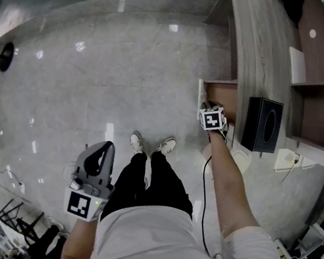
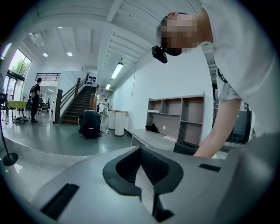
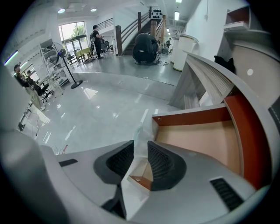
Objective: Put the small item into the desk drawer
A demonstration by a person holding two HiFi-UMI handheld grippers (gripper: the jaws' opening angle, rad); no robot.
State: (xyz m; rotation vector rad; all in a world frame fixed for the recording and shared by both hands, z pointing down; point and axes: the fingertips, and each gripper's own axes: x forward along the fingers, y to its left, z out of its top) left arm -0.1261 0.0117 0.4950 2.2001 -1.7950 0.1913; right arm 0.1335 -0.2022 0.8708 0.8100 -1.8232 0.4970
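The small item (image 3: 138,132), a thin clear plastic packet, stands upright between the fingers of the right gripper (image 3: 140,147). We see those fingers parted, with a gap on each side of the packet, so they are released and not pressing on it. Packet and fingers hang over the left corner of the open drawer (image 3: 192,117), low in the right gripper view; we cannot tell whether the packet touches the drawer's pale bottom. The drawer juts from under the grey wooden bench (image 1: 261,50). On the bench, right of the drawer in the head view, sits a black box (image 1: 262,124). At that view's lower left we hold the left gripper (image 2: 140,153) well away over the polished floor (image 1: 98,76), its fingers clenched on nothing.
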